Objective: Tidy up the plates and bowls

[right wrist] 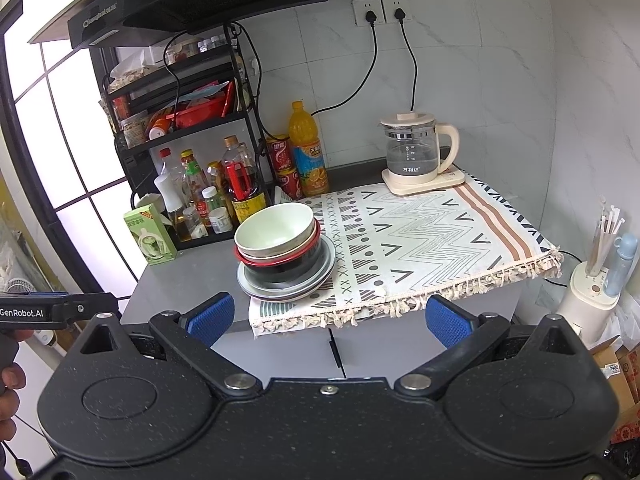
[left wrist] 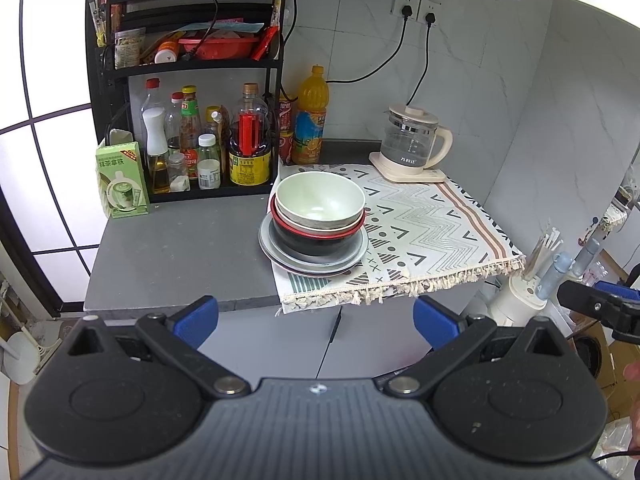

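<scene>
Sitting mid-frame on the patterned cloth (left wrist: 420,232), the pale green bowl (left wrist: 320,200) tops nested bowls hiding most of the grey plates (left wrist: 312,260). My left gripper (left wrist: 316,320) and right gripper (right wrist: 330,320) gape wide, empty, well short of them.

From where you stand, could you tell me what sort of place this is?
Most likely a home kitchen corner: a range hood hangs above, a rack of sauce and oil bottles stands on the grey counter, and an electric kettle sits near stacked bowls and plates.
</scene>
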